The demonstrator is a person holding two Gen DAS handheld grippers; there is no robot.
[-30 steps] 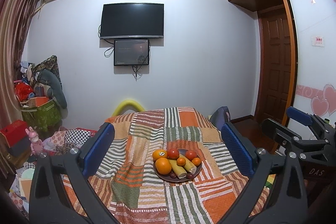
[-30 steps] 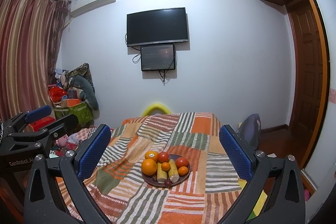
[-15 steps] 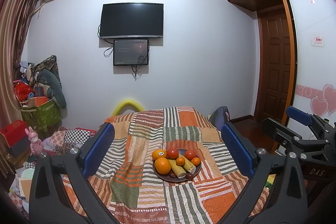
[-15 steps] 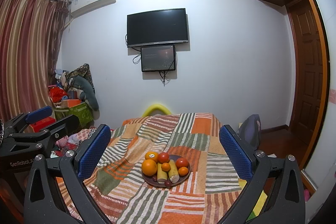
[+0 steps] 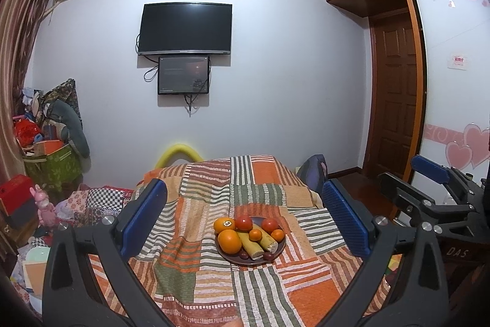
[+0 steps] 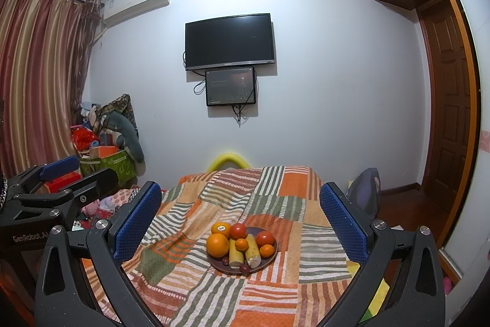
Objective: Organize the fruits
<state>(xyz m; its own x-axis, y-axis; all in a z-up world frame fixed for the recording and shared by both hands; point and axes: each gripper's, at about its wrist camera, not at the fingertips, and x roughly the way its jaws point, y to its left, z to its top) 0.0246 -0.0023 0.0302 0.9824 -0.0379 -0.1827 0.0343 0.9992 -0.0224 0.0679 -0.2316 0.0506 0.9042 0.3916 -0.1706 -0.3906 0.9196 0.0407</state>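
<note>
A dark round plate sits on a table covered by a striped patchwork cloth. It holds two large oranges, two red tomatoes, small tangerines, two yellow corn pieces and dark grapes. My left gripper is open and empty, held above the near side of the table. My right gripper is open and empty, beside the left one, which shows at the left edge of the right wrist view.
A TV and a smaller screen hang on the far wall. Piled bags and boxes stand at the left by the curtain. A wooden door and a wardrobe are at the right. A dark bag lies past the table's right corner.
</note>
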